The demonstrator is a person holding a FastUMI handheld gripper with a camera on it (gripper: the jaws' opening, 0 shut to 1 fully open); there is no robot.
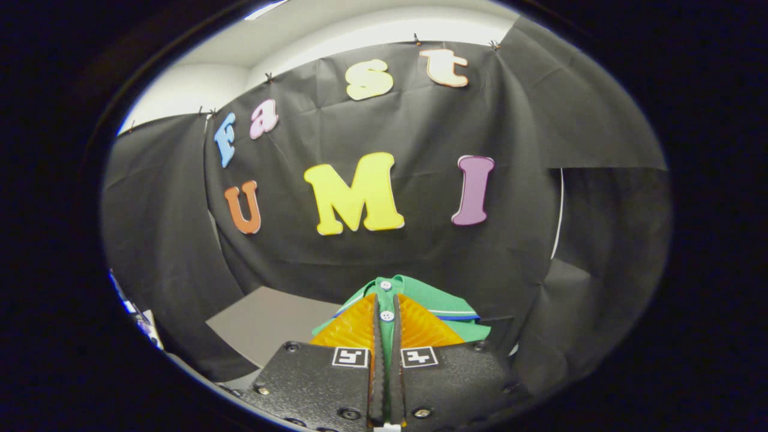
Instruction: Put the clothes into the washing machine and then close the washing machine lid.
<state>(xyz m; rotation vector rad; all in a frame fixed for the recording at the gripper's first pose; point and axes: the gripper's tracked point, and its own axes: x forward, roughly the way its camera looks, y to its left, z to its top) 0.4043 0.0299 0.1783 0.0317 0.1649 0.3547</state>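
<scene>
The tongs (387,312) are drawn in narrow, their two fingers almost meeting, and both press on a strip of a green shirt (441,303) that runs up between them. That strip looks like the button placket: one white button (387,315) sits right in the slot between the fingers, and a second one lies just beyond the tips, near the top of the cloth. The rest of the shirt spreads out past the fingers to either side, more of it on the right, where a pale band with a blue edge crosses the fabric. The garment appears to hang from the grip, lifted clear of whatever lies under it, though the surface directly beneath it is hidden by the tongs.

Beyond the shirt stands the black cloth wall of the booth. Lower and to the left of the fingers a flat grey panel (264,321) shows, possibly part of a worktop or of the machine, but I cannot tell which.

As for progress, the shirt is picked up and in transit, so the first step is under way and not finished. No drum or opening can be made out from here, so I judge that the carry to the washing machine, the drop of the shirt inside and the closing of the lid are all yet to be done. Whether other clothes wait to be loaded cannot be told.
</scene>
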